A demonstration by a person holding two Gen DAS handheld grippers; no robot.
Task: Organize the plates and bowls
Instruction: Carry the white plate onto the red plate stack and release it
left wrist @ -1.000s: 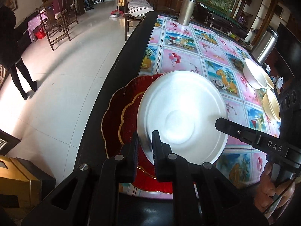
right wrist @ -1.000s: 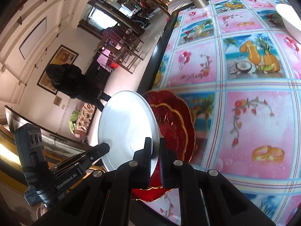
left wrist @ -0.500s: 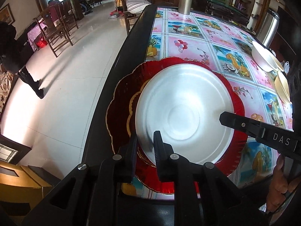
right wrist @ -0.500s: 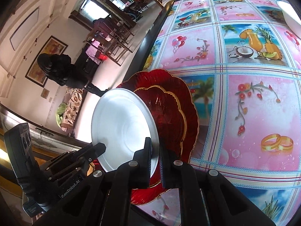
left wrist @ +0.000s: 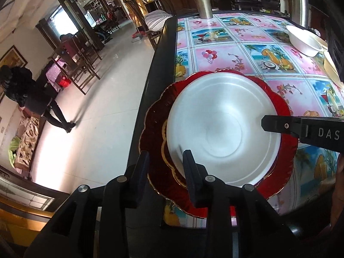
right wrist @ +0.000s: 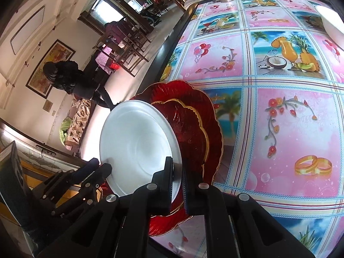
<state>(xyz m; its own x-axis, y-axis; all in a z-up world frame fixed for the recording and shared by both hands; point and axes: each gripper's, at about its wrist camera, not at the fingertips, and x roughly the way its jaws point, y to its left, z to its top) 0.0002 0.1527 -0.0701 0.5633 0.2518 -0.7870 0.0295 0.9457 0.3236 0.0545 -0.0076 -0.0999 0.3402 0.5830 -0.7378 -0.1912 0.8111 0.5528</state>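
Lowered since before onto the red plates (left wrist: pixel 286 129), the white plate (left wrist: pixel 223 129) sits clenched in the "DAS"-marked right claw (right wrist: pixel 177 172), while the left claw (left wrist: pixel 165 163) has just been opening off its rim.

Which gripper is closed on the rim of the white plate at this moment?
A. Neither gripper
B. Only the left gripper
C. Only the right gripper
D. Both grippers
C: the right gripper pinches the white plate's rim, while the left gripper stands apart around the rim, its jaws having just been opening, above the red plates.
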